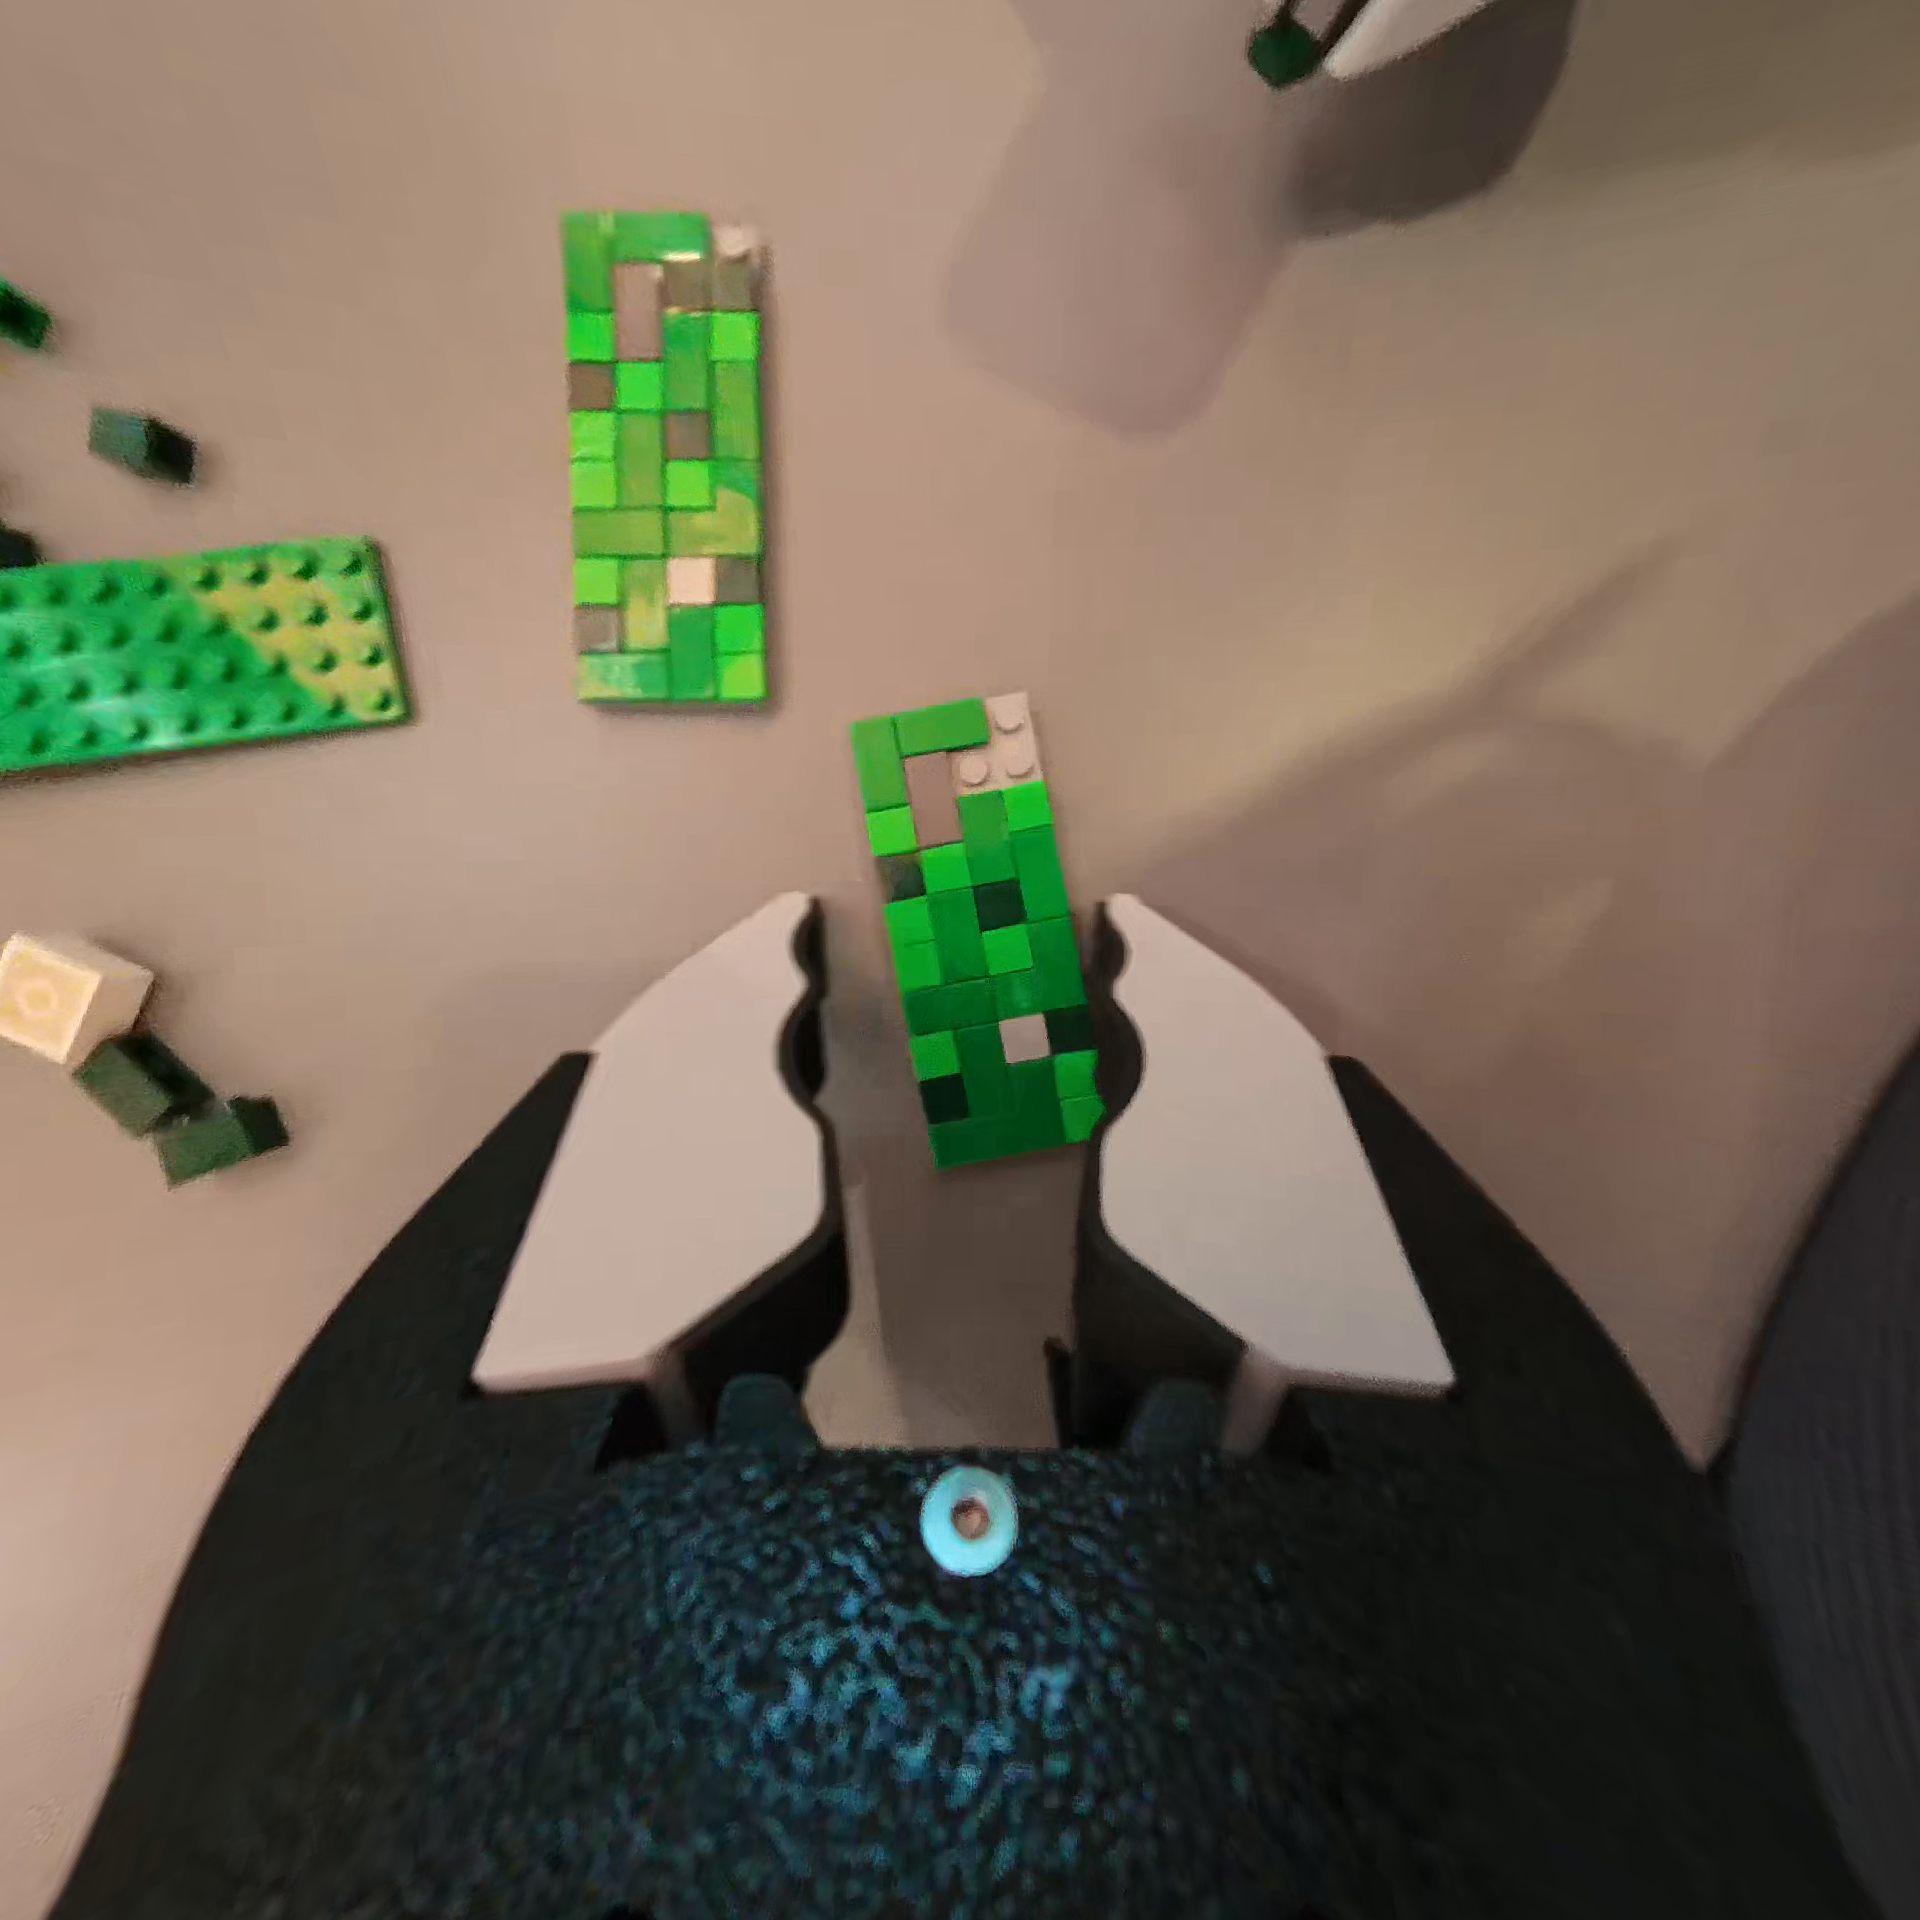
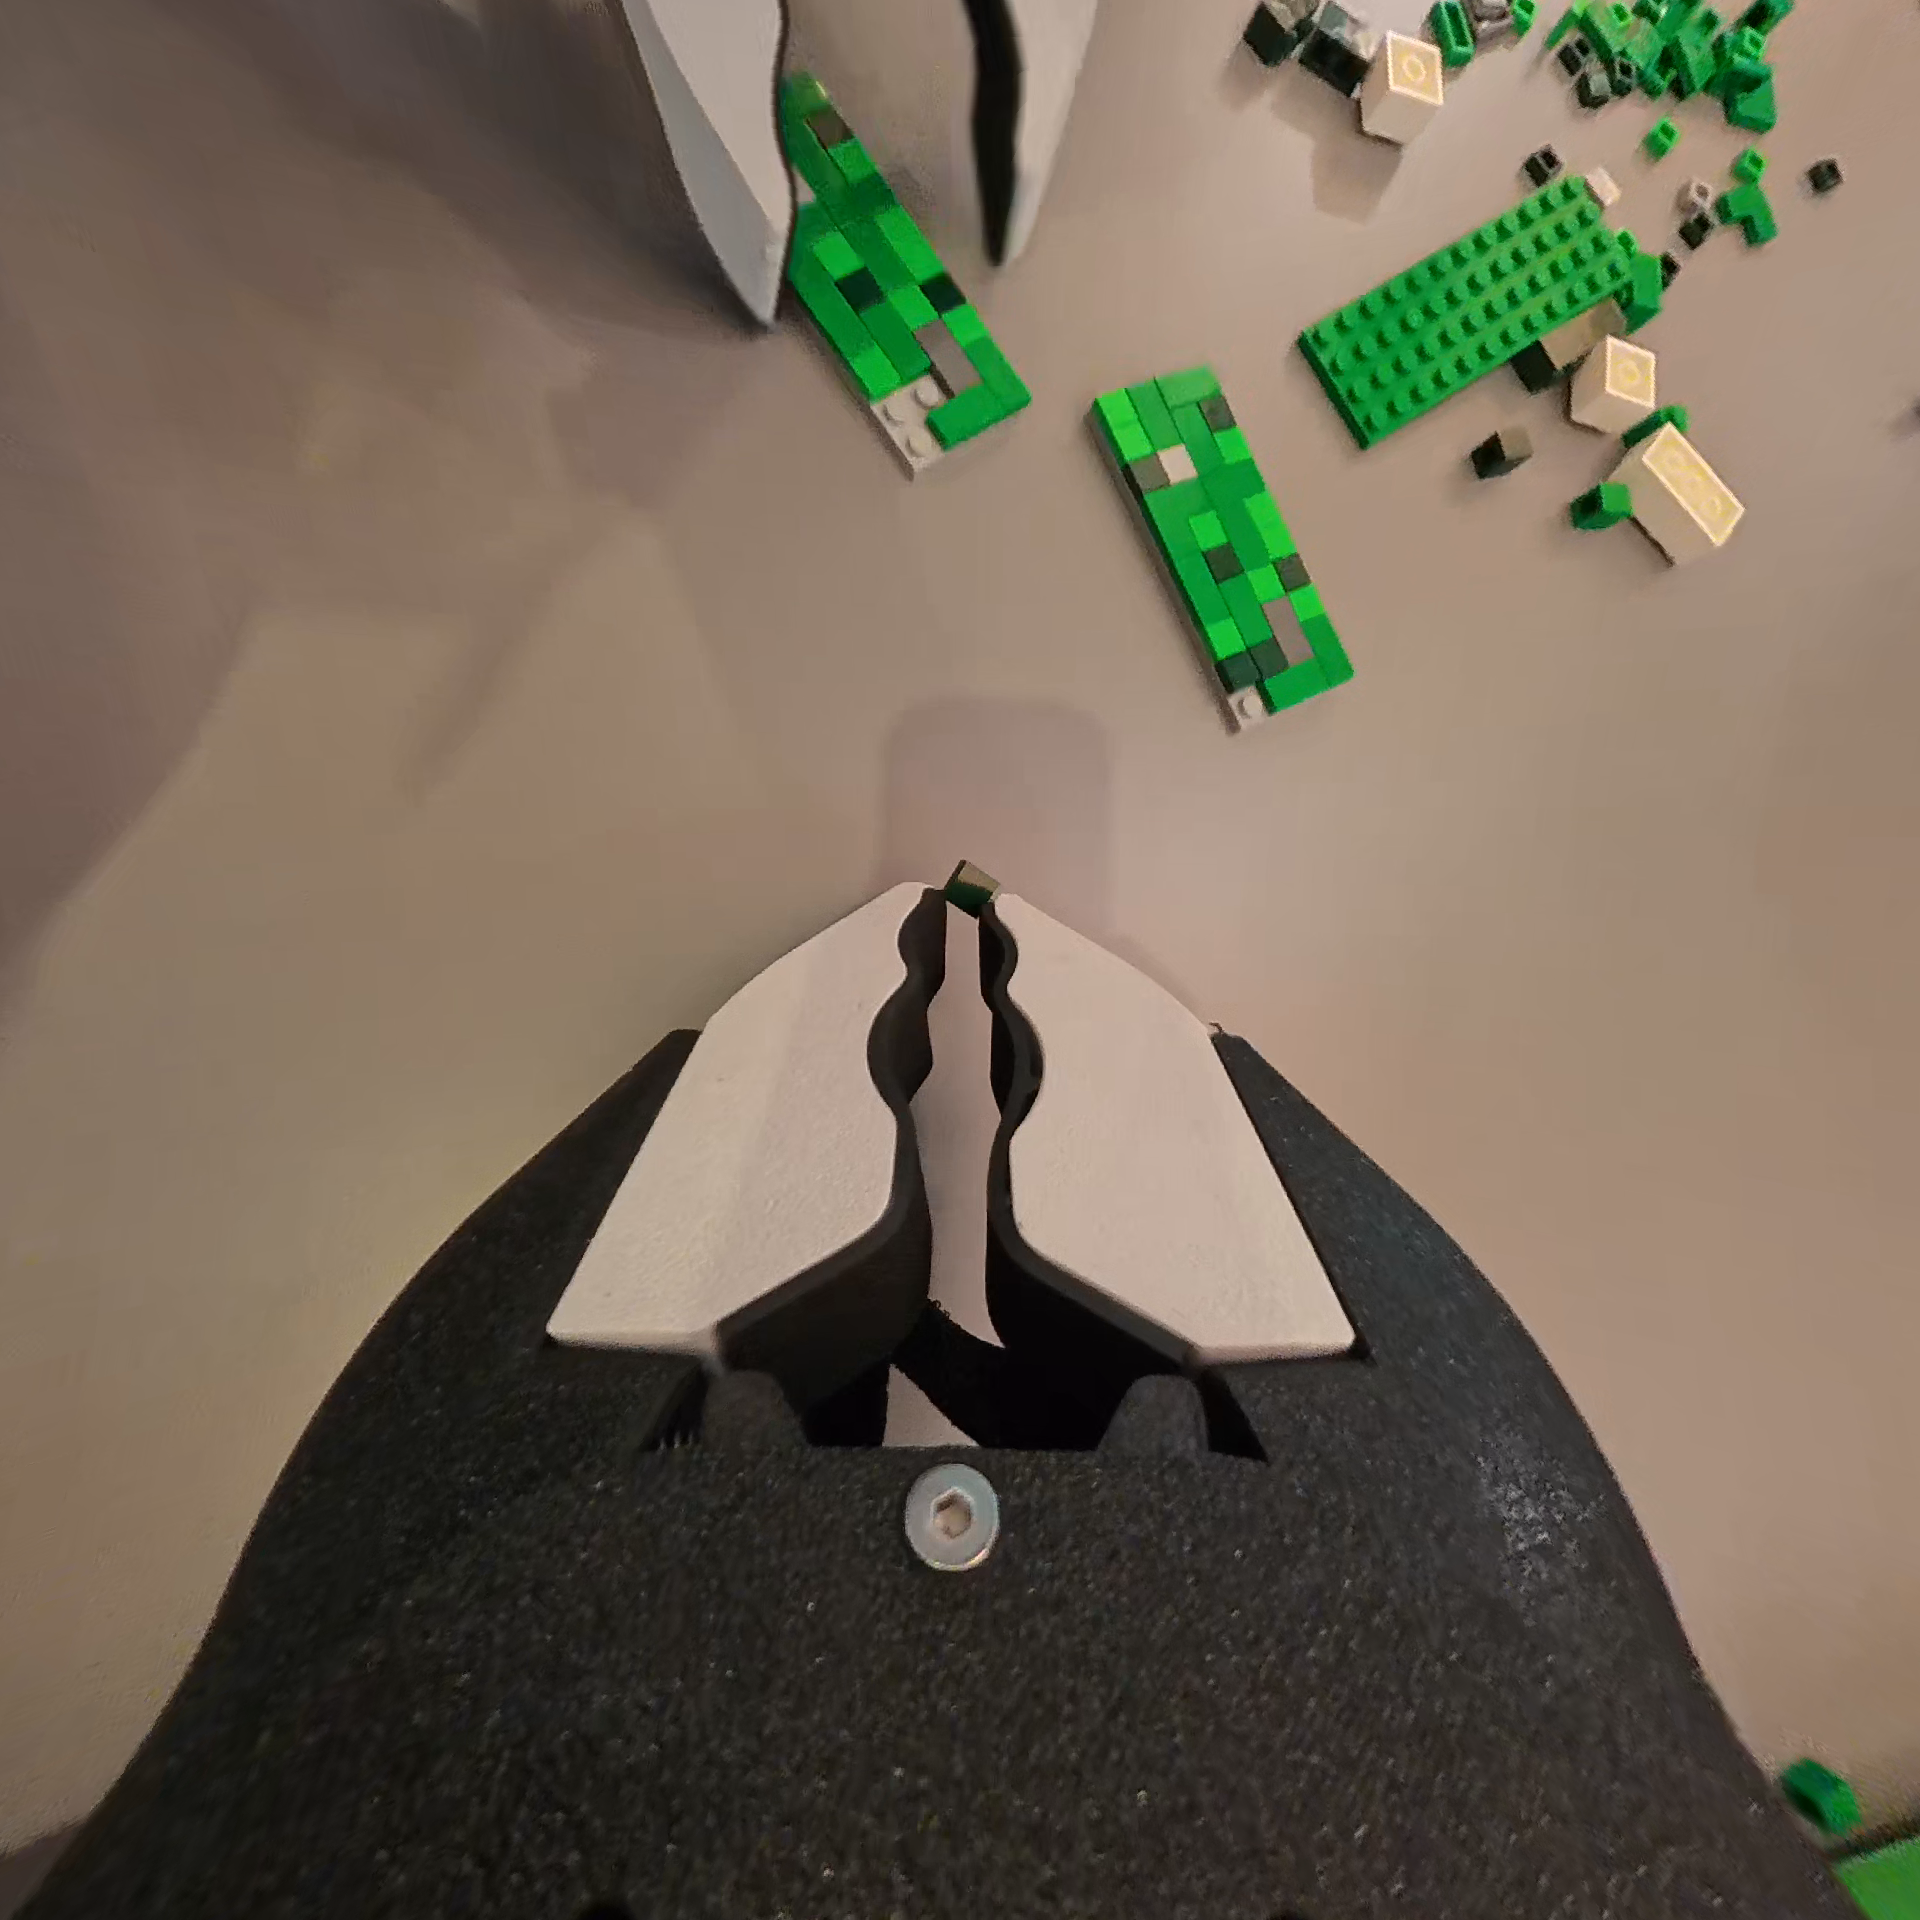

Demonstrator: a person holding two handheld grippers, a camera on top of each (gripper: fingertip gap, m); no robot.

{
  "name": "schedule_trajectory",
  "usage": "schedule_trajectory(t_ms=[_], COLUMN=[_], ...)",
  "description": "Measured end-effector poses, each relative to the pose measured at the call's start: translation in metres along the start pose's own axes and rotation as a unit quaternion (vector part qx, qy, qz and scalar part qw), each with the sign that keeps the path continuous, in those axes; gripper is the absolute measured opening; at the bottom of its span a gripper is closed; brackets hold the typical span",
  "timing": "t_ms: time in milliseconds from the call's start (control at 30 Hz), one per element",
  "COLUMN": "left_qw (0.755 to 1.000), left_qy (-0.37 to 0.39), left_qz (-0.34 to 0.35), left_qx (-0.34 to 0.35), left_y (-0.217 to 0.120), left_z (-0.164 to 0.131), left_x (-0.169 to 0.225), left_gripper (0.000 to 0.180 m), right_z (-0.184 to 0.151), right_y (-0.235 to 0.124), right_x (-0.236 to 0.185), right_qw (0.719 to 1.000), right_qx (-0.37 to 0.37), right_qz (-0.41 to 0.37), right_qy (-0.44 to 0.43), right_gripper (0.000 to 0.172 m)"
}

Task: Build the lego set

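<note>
Plain beige tabletop point(image 2: 416, 727), matte, soft overlapping shadows, dark ribbed surface point(image 1: 1829, 1455) at one edge

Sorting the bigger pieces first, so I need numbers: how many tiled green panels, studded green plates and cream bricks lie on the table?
Tiled green panels: 2
Studded green plate: 1
Cream bricks: 3
Total: 6

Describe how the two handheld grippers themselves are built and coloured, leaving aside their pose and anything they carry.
Both look alike. The left gripper and right gripper each have a black, rough-textured body narrowing toward two pale grey wedge-shaped fingers. The fingers' inner faces carry black wavy pads. A round silver screw with a washer sits at the body's middle. No cables, sleeves or markings show.
</note>
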State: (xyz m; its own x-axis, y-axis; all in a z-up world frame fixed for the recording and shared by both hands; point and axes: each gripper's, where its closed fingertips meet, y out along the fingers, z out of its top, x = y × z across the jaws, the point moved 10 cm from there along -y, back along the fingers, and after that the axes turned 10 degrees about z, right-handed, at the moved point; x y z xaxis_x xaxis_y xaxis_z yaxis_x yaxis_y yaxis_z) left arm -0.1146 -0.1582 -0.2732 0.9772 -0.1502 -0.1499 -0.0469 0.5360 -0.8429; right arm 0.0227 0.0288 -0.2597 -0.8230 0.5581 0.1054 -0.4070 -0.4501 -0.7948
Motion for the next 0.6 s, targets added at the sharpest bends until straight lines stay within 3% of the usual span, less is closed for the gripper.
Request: schedule_trajectory(t_ms=[100,433,600], left_qw=[1.000,0.991,0.968], left_qy=[-0.025,-0.104,-0.158], left_qz=[0.016,-0.081,-0.193], left_qx=[-0.001,-0.012,0.024], left_y=[-0.006,-0.020,-0.017], left_z=[-0.011,-0.024,-0.020], left_x=[0.000,0.012,0.022], left_gripper=[0.068,0.069,0.073], right_z=[0.005,0.005,-0.001], right_y=[0.001,-0.001,-0.008], right_x=[0.000,0.003,-0.006], right_qw=[1.000,0.997,0.991], right_qx=[-0.001,-0.013,0.010], right_qz=[-0.001,-0.029,-0.078], right_qy=[-0.006,0.064,0.106], right_gripper=[0.000,0.000,0.000])
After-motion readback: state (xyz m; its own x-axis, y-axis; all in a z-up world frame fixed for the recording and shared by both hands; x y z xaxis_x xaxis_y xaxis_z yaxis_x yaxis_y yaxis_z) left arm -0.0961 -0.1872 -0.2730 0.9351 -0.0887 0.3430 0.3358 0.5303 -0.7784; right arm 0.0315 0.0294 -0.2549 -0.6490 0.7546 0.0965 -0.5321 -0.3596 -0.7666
